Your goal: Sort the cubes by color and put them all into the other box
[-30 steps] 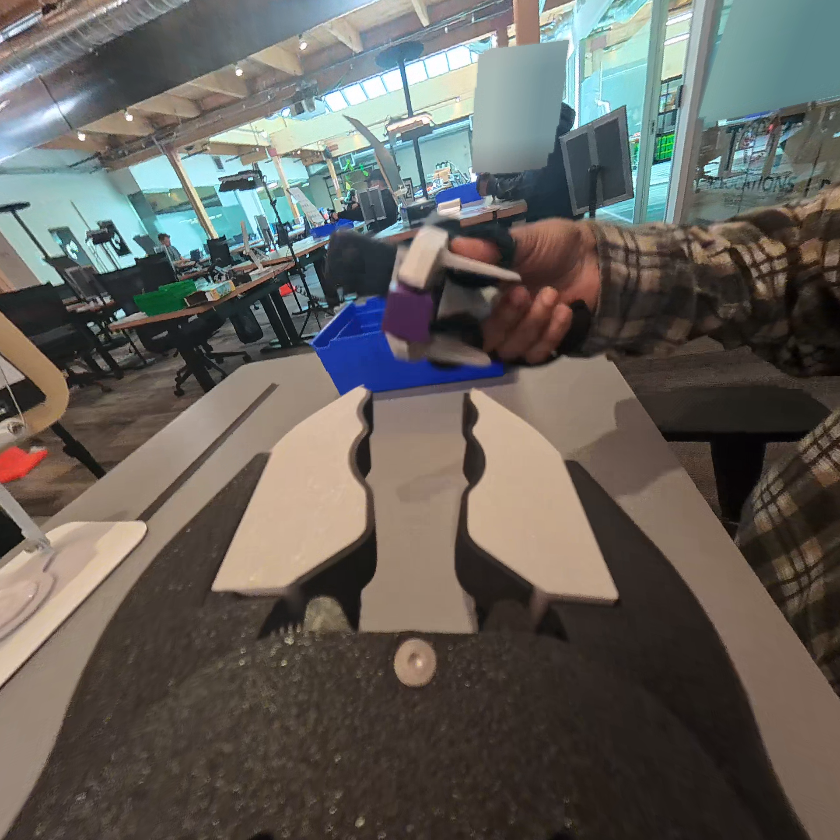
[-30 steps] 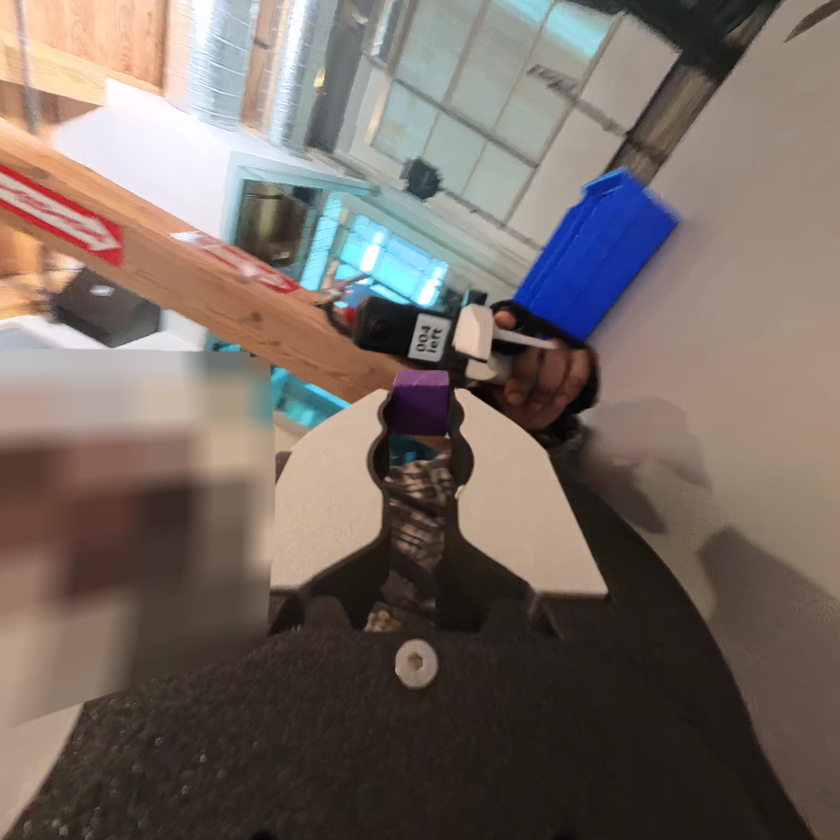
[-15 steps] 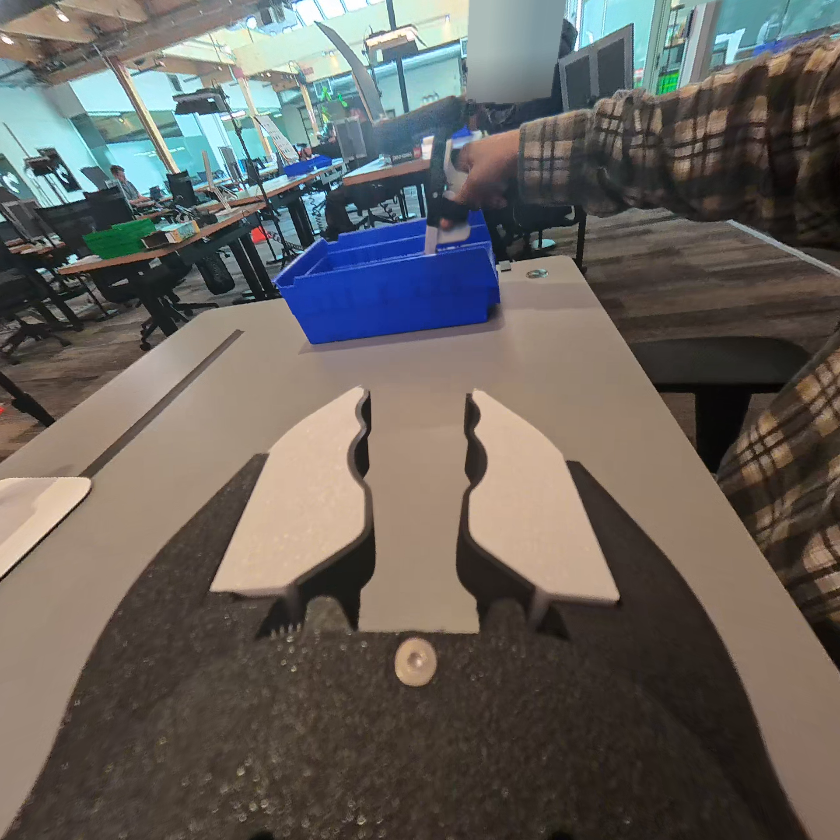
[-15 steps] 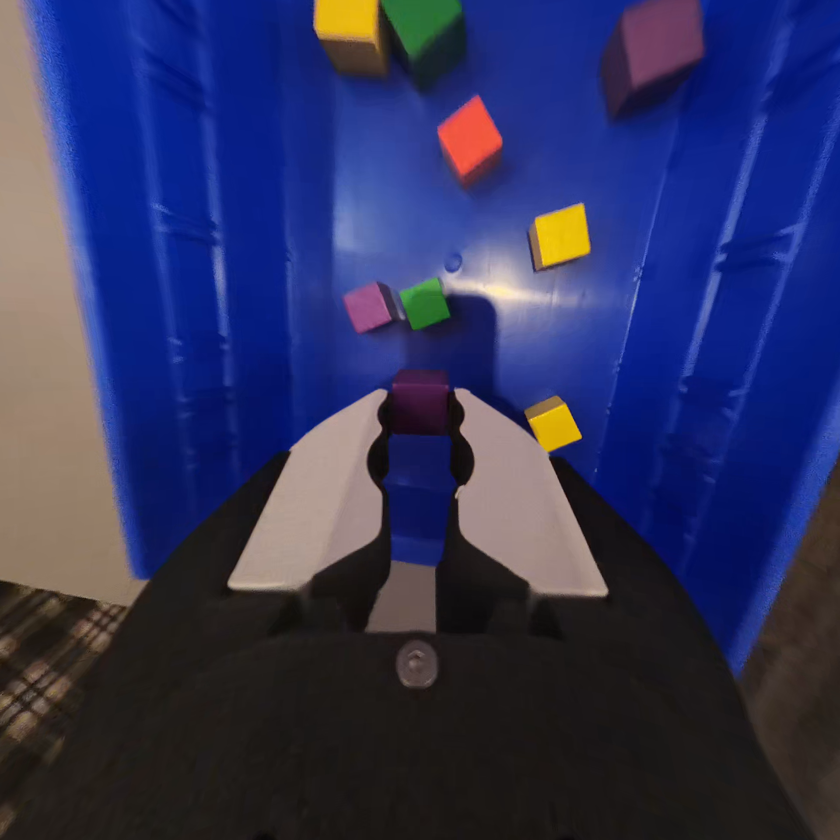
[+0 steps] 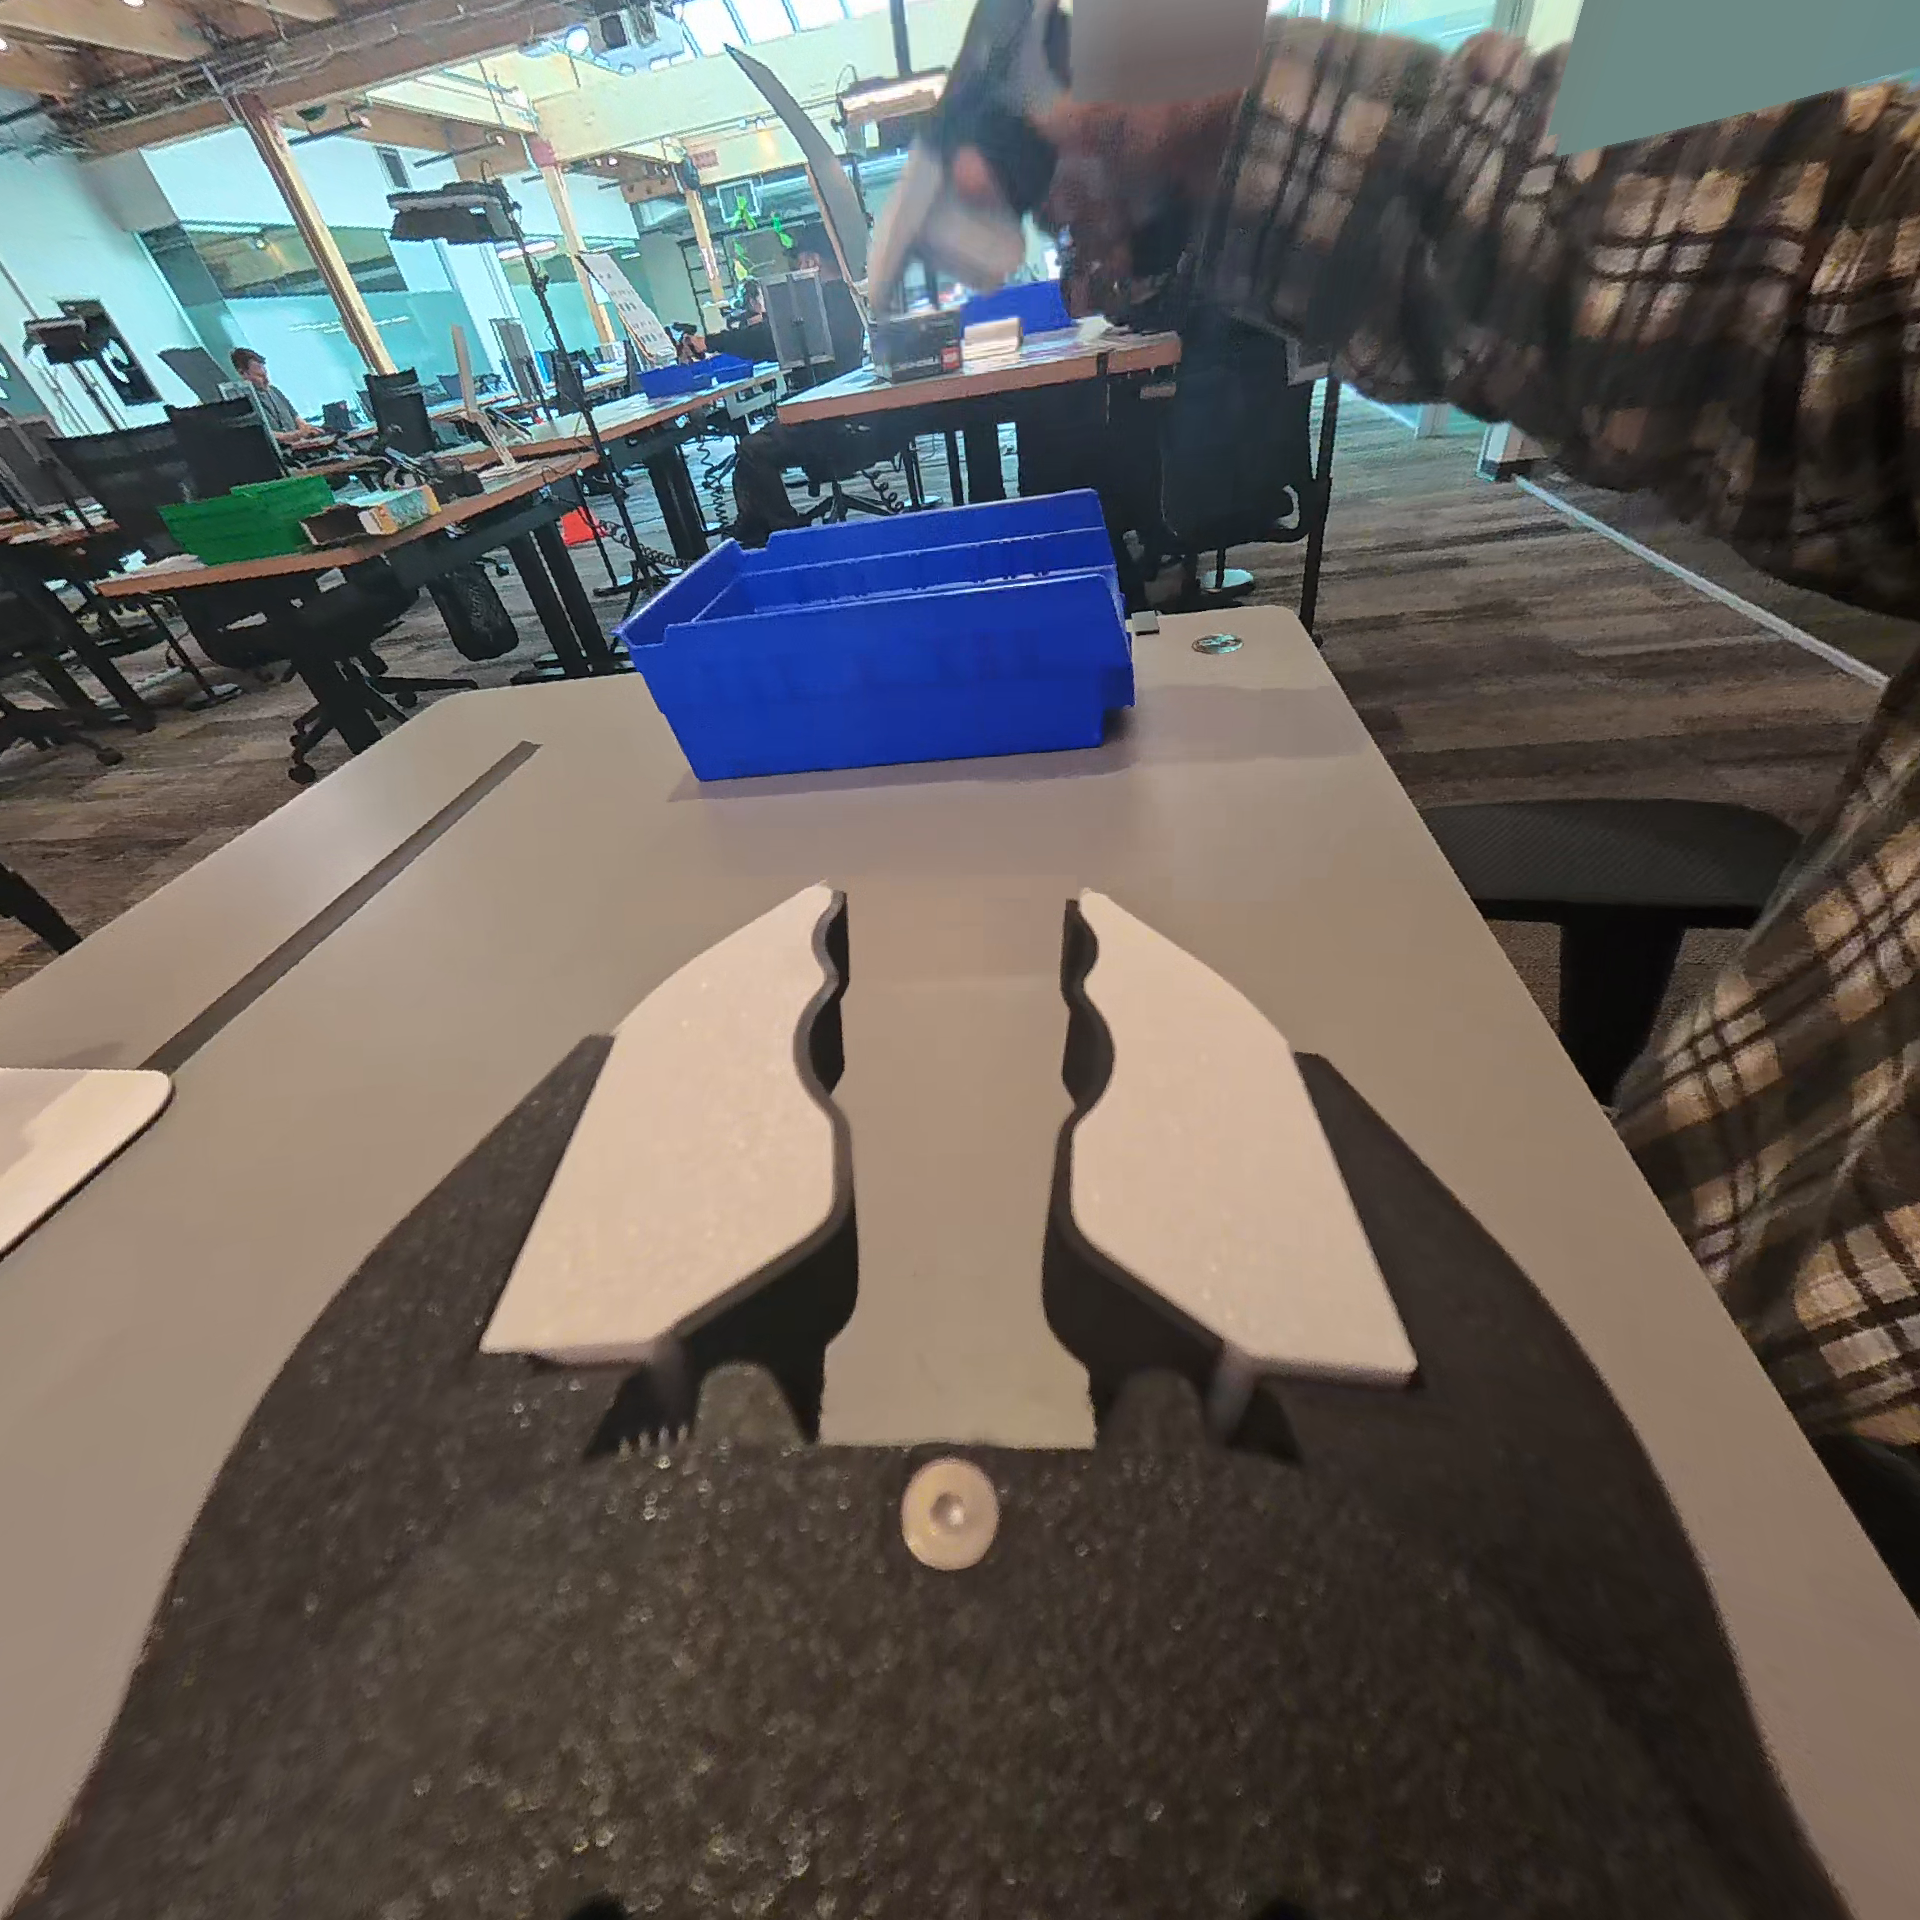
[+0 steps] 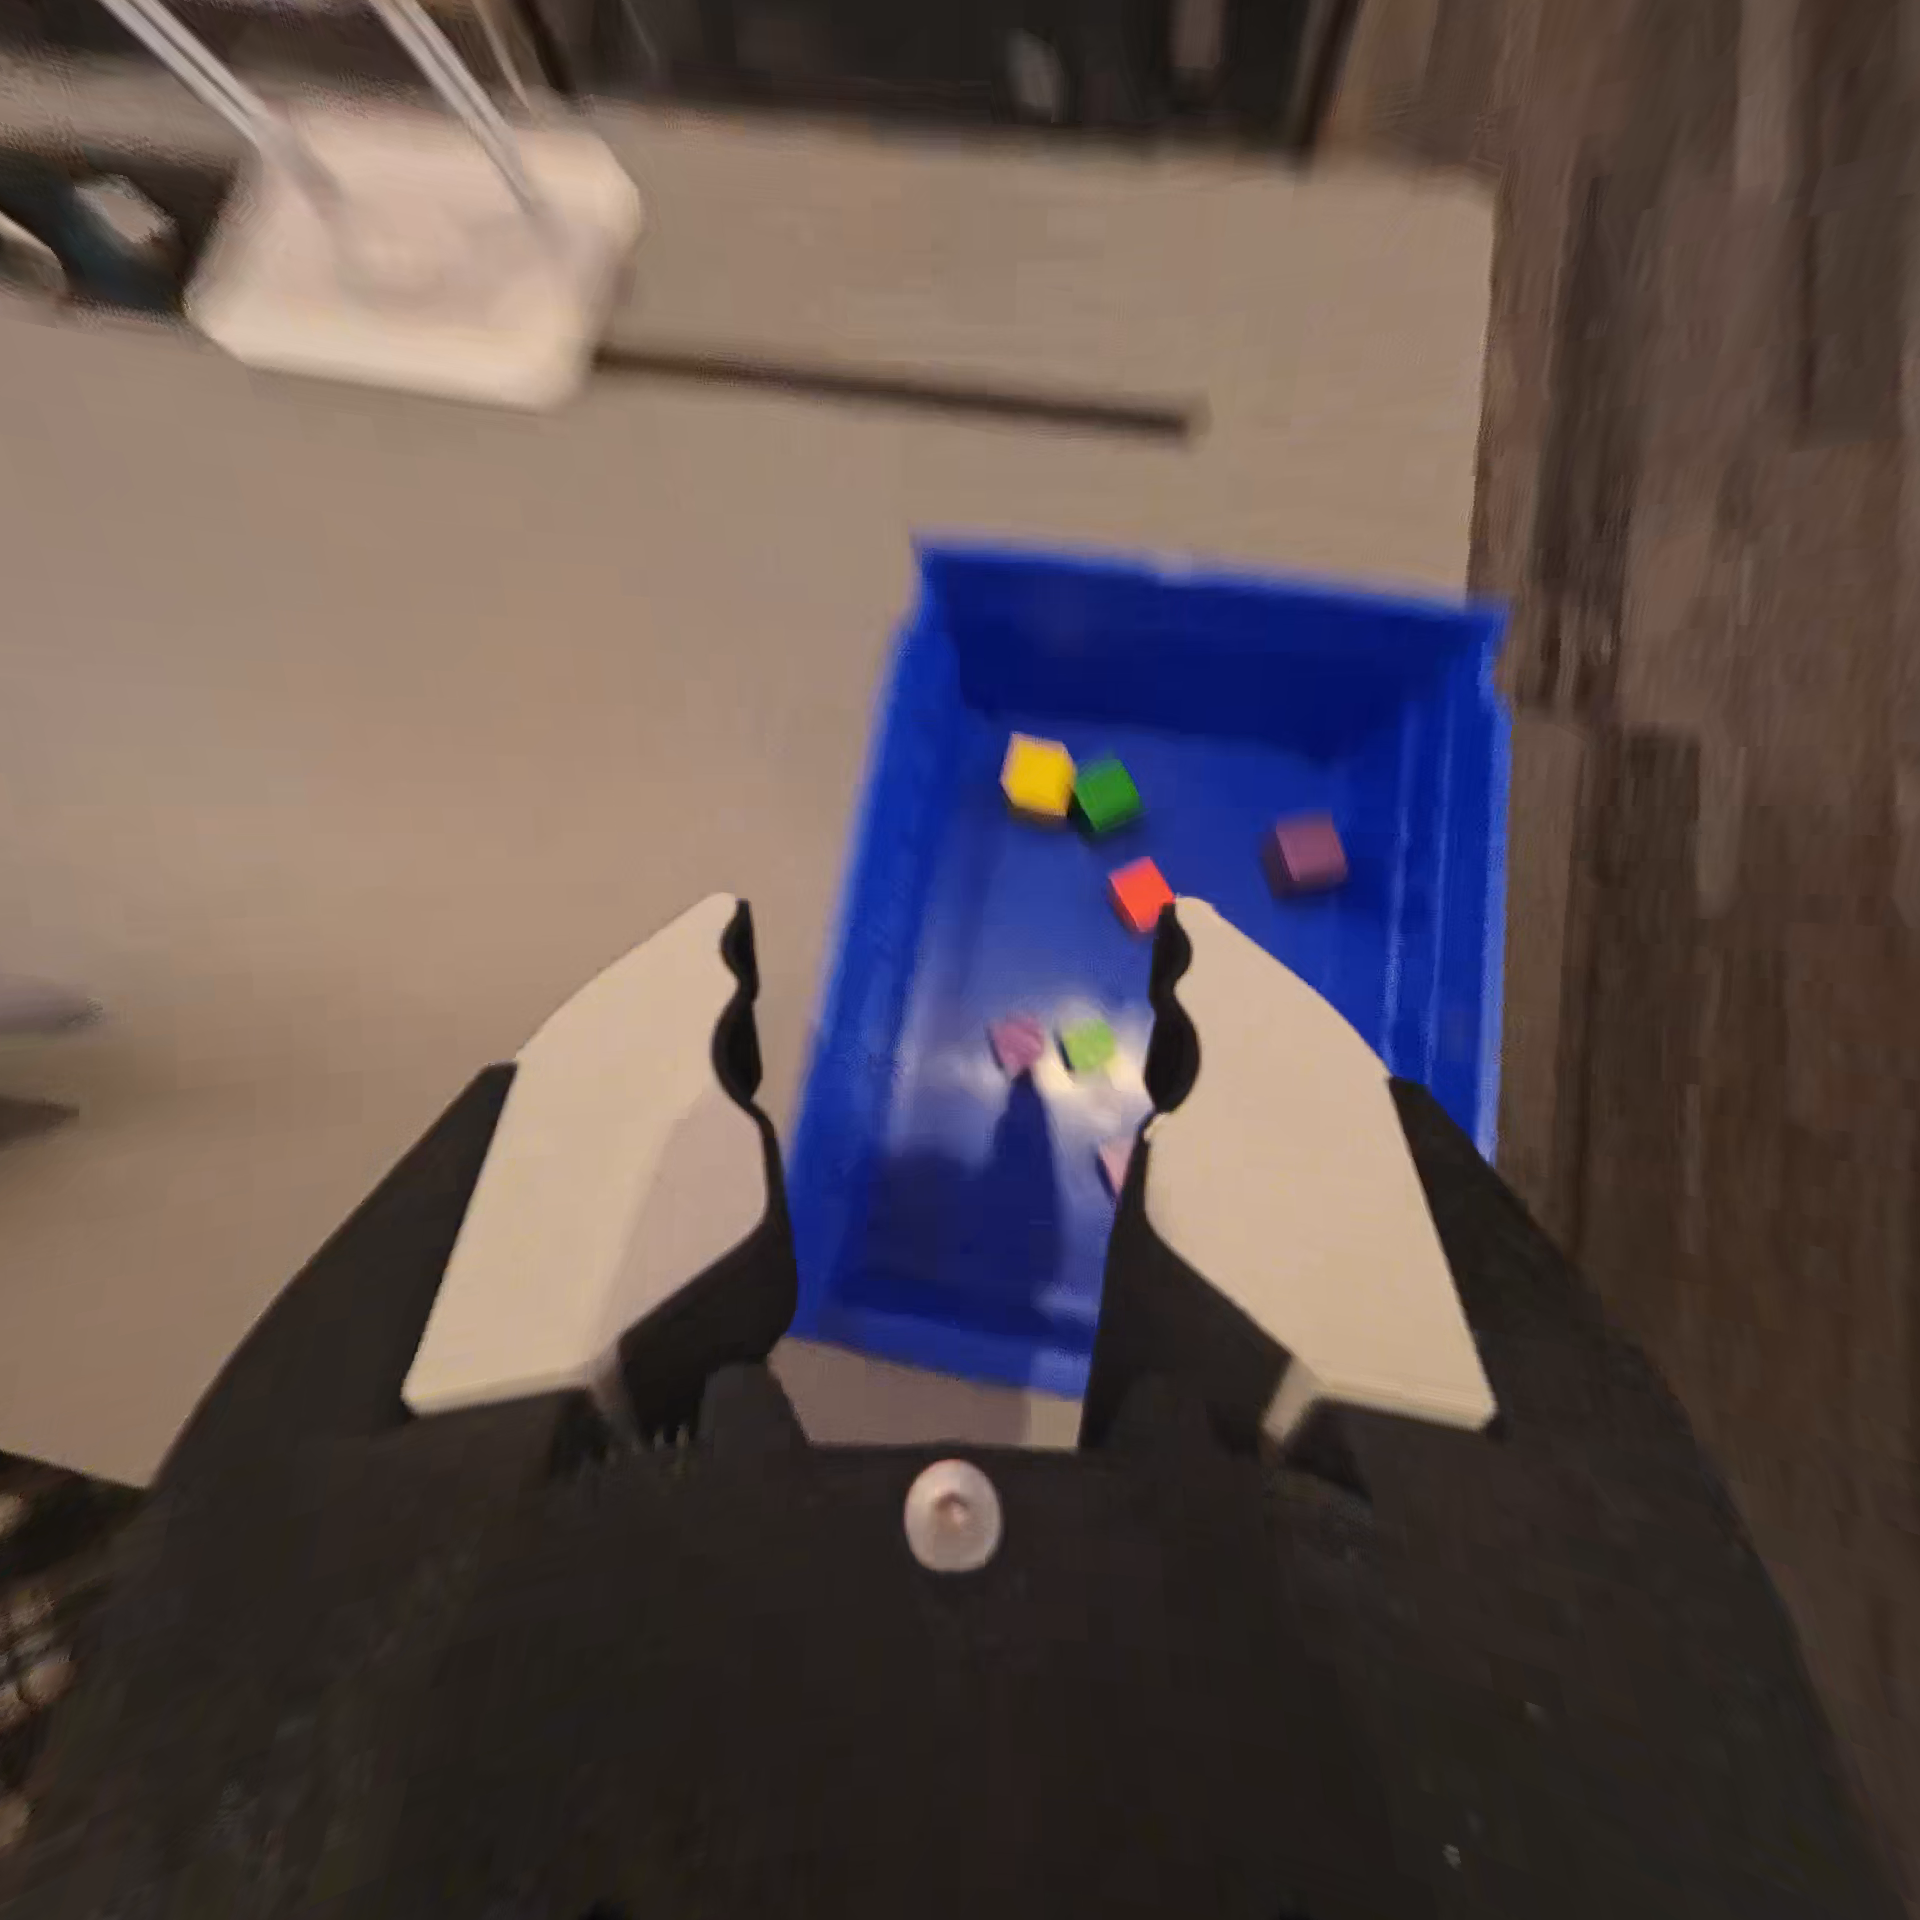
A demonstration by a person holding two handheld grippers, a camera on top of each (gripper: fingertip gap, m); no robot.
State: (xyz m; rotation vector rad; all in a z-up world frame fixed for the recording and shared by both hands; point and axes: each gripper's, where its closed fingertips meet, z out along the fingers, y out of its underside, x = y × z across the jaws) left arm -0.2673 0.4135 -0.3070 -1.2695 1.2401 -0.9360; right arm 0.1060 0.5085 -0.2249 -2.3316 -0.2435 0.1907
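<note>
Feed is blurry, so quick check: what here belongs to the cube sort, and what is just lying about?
Job:
blue box
yellow cube
green cube
red cube
purple cube
right gripper, open
left gripper, open

Lying about:
white stand base
grey table

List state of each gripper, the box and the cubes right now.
left gripper: open, empty, low over the grey table.
right gripper: open, empty, raised above the box.
blue box: upright on the table, open top, cubes inside.
yellow cube: touching green cube.
red cube: alone.
purple cube: alone, near the wall.
</note>
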